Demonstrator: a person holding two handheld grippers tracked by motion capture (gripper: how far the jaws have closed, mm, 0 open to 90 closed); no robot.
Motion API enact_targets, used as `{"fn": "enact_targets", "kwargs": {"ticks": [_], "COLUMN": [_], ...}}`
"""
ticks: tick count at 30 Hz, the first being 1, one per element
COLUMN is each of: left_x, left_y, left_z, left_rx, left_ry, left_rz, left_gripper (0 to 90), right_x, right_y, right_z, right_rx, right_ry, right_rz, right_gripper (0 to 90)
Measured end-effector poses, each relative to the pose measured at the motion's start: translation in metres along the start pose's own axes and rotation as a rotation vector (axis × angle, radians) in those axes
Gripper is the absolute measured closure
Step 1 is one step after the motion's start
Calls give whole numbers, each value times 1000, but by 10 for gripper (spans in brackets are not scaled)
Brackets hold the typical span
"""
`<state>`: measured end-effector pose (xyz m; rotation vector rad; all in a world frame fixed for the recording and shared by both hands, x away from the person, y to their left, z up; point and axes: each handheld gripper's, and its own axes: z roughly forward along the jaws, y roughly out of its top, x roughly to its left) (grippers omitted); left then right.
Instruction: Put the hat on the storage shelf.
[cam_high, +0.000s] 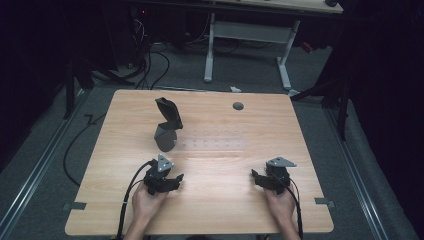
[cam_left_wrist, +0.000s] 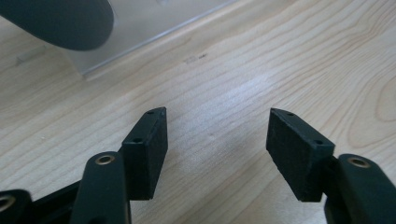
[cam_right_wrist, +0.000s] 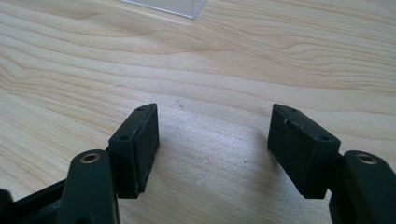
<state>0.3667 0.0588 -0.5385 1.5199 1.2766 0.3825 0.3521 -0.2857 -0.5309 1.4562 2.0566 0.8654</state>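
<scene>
Dark grey holder (cam_high: 167, 129): upright on the table (cam_high: 225, 210), its base on a clear plate (cam_high: 215, 144), just beyond the left gripper.
Left gripper (cam_high: 167, 181): jaws spread wide, nothing between them, low over bare wood.
Right gripper (cam_high: 265, 180): also gaping wide, empty, well apart.

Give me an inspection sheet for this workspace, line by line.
Surface: light wooden table, round grommet hole near the far edge.
Job's things: dark grey object with a tilted upper part, standing left of centre; clear plastic sheet lying flat beside it.
Clutter: nothing seen.
Grippers: left tongs and right tongs rest low at the near edge, each in a hand; both open, nothing between the jaws.
Cables: one black cable trails from each of the tongs toward the person; more on the floor behind.
Surroundings: dim room, grey floor, white-legged desk beyond.
</scene>
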Motion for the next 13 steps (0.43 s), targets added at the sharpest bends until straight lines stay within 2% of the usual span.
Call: {"fn": "enact_targets", "kwargs": {"ticks": [1, 5, 13], "left_x": [0, 3, 3], "left_y": [-2, -7, -7], "left_z": [2, 1, 1], "left_rx": [5, -55, -49], "left_ry": [3, -19, -18], "left_rz": [11, -31, -35], "left_gripper": [375, 354, 309], "right_x": [0, 0, 0], "right_y": [0, 0, 0], "right_z": [0, 0, 0], "right_rx": [0, 0, 0], "right_ry": [0, 1, 1], "right_rz": [-1, -1, 0], "right_gripper": [342, 342, 342]}}
